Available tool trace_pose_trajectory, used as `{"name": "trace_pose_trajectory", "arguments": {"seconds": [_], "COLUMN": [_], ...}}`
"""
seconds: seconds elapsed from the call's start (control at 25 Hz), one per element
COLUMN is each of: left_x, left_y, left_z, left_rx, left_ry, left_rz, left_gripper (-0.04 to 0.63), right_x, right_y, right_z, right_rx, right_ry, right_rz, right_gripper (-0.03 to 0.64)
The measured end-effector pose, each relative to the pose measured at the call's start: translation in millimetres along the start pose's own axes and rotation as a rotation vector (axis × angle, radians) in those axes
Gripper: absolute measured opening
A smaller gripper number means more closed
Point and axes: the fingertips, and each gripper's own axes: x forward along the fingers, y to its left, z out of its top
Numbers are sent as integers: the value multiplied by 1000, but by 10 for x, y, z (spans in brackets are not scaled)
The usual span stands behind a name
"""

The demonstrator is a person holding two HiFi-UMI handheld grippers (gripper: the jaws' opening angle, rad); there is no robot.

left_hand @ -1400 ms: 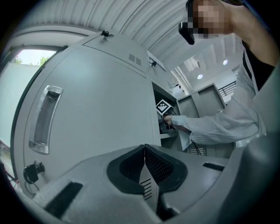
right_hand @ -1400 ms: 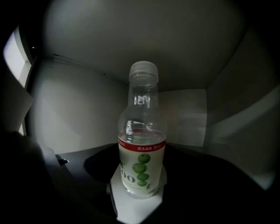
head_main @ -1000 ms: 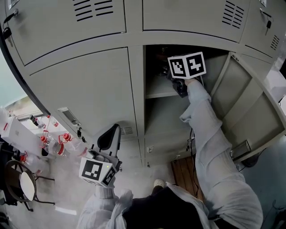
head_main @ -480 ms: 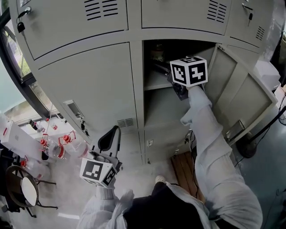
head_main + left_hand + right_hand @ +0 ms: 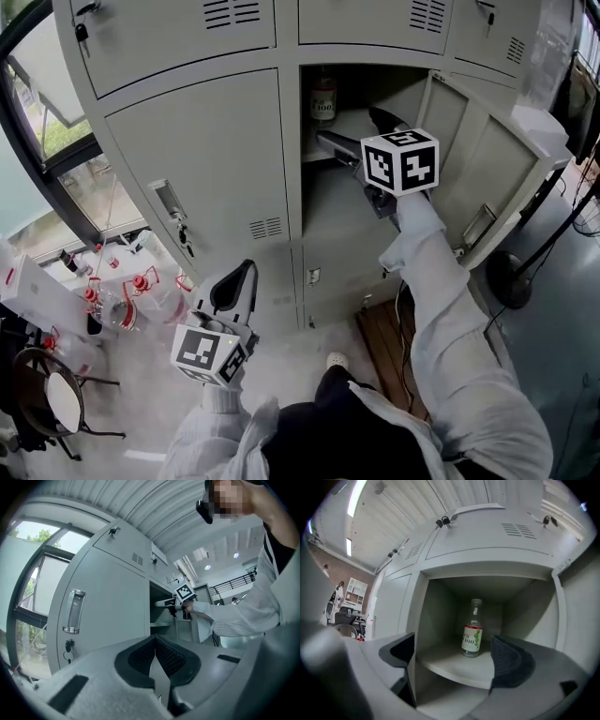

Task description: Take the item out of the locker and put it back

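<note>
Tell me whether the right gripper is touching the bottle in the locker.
Apart. The right gripper view shows the right gripper with jaws just opened wide, nothing between them, short of the shelf edge; the bottle stands farther back on it.

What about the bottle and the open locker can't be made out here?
Bottle label's small print: too small in the right gripper view, shadowed in the head view.
Fill level: clear glass, too small.
Bottle in the left gripper view: hidden behind the neighbouring locker door.
Lower compartment, right side: head view, behind the right gripper and sleeve.
</note>
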Motion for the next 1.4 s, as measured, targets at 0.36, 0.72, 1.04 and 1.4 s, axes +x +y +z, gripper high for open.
{"name": "trace_pose_trajectory", "arguments": {"seconds": [0.36,0.72,1.04,1.4], "left_x": [-364,-380,-188,26], "left_y": [-212,-453,-699,-943], "left_z": [-124,-182,-239,-440], "left_rx": [-9,-23,-57,-121], "left_ry": [19,22,19,43], "left_rz": [-21,-75,-142,-175], "left_gripper": [8,8,8,8], "right_x": [-524,-1144,-1810,-2417], "right_y": [394,642,824,1034], "right_z": [-189,-210,-514,-1167], "right_rx": [8,76,129,135], "right_ry": [13,-83,-118,-75], "right_rz": [1,29,-22,-125], "right_gripper": [411,171,64,0]}}
